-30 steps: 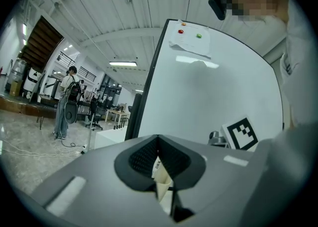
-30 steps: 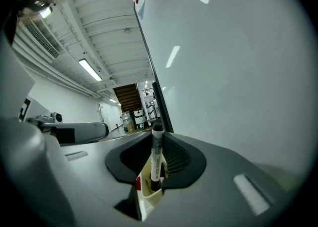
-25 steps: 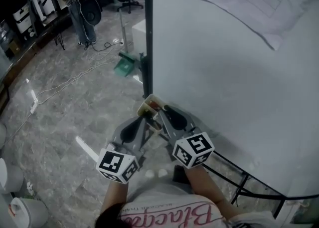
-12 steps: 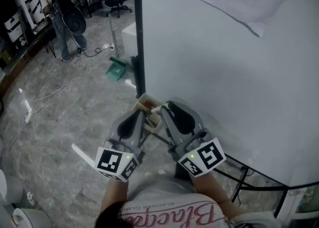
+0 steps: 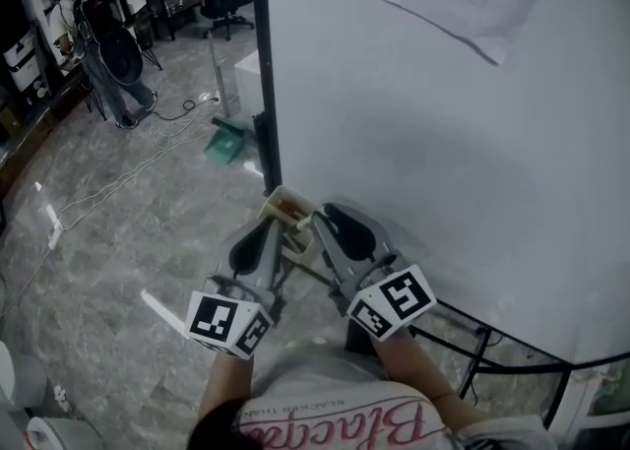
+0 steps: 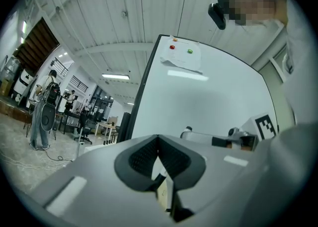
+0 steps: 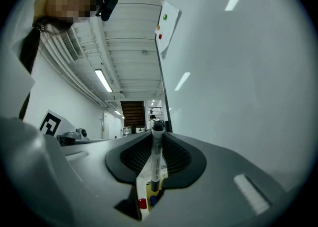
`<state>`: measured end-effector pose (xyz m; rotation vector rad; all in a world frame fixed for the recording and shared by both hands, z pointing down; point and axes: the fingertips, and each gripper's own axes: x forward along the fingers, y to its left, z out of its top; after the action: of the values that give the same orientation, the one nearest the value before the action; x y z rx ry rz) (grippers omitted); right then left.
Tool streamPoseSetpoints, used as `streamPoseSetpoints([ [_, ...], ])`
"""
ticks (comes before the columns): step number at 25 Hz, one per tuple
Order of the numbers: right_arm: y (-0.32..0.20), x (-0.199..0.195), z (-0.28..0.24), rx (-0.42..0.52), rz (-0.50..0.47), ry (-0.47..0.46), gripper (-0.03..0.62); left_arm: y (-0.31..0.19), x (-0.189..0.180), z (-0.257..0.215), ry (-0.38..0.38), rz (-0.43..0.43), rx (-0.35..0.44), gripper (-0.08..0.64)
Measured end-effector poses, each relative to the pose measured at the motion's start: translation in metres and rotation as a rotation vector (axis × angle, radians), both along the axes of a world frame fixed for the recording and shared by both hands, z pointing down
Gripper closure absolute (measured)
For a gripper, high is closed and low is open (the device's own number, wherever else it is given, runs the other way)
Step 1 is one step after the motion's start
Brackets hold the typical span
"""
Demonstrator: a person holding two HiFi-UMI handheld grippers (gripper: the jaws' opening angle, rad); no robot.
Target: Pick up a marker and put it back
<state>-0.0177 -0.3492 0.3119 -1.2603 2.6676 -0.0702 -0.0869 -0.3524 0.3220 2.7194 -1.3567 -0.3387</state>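
The right gripper (image 7: 157, 136) is clenched on a marker (image 7: 157, 157), pads pressing its barrel from both sides. The marker stands nearly upright with its dark cap at 12 o'clock. Its lower end hangs just over the open box (image 5: 280, 204), which sits at the foot of the whiteboard (image 5: 423, 143). In the right gripper view a red cap (image 7: 143, 203) and a blue cap (image 7: 154, 199) show inside the box, at about 6 o'clock under the held marker. The left gripper (image 5: 279, 229) is at 9 o'clock of the right one, close beside the box. Its jaws are closed together with nothing between them.

The pictures alone don't say whether the marker is going up or down, but the advice is the same either way:

- Keep the barrel in line with the box opening and move it straight along its own length. A tilt toward the whiteboard would likely catch the box rim.
- Aim the tip for the free slot at about 1 o'clock of the red and blue caps, so it doesn't land on top of them.
- The grip is on the middle of the barrel, which looks secure. Hold that pressure steady until the tip is well inside.
- Let go only once the marker is bearing on the box bottom.
- The box looks light, so the left gripper could rest on its rim to stop it shifting
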Motion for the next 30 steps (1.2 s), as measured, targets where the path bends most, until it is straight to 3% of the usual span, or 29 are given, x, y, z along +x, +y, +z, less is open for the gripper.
streamPoseSetpoints([
  [7, -0.022, -0.015, 0.063, -0.205, 0.003, 0.081, 0.522, -0.004, -0.007, 0.008, -0.007, -0.014, -0.024, 0.561],
  [12, -0.027, -0.024, 0.090, -0.293, -0.011, 0.126, 0.522, -0.006, -0.007, 0.009, -0.017, -0.007, -0.027, 0.561],
  [24, -0.034, 0.003, 0.110, -0.334, 0.096, 0.184, 0.472, -0.007, -0.009, 0.013, -0.033, 0.005, -0.038, 0.561],
  [30, -0.030, 0.009, 0.094, -0.288, 0.098, 0.181, 0.437, -0.003, -0.007, 0.020, -0.048, 0.022, -0.054, 0.561],
])
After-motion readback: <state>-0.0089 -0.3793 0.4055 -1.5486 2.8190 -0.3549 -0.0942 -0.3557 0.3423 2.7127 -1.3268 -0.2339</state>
